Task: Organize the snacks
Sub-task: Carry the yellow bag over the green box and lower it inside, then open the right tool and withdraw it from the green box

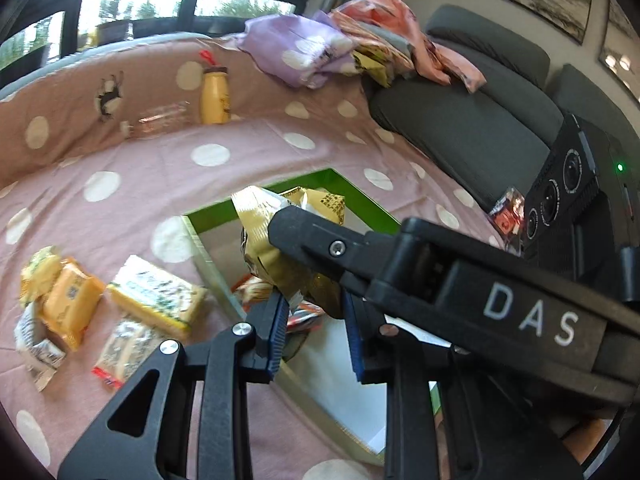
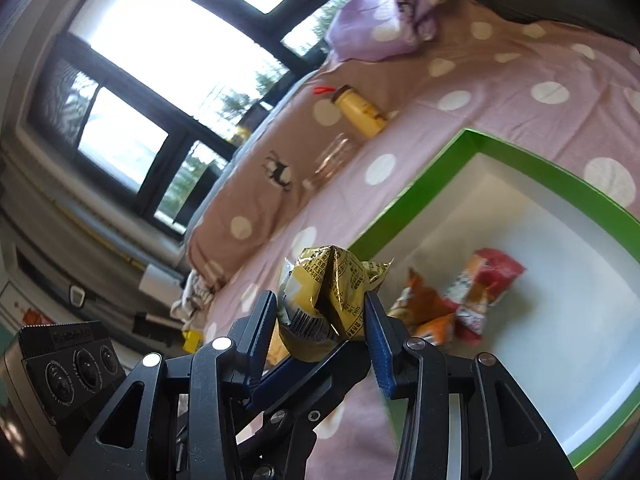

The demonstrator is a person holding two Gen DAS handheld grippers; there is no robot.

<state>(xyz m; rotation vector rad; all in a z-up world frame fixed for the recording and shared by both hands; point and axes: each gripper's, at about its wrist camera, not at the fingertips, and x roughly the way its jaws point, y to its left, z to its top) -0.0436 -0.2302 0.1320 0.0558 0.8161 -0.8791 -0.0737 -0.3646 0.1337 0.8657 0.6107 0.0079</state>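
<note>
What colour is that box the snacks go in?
The box is bright green outside and white inside, clearest in the right wrist view.

snack packets (image 2: 460, 300) in box (image 2: 404, 216), bottle (image 2: 360, 114) behind

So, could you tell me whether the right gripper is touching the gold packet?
Touching: in the right wrist view, the right gripper has both blue pads pressed against the crumpled gold packet.

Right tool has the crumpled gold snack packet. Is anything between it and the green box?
Nothing solid bars the drop. The gold foil snack packet in the right tool hangs at the rim of the green-walled white-floored box. The left tool crowds underneath; red-orange packets occupy only part of the floor.
</note>
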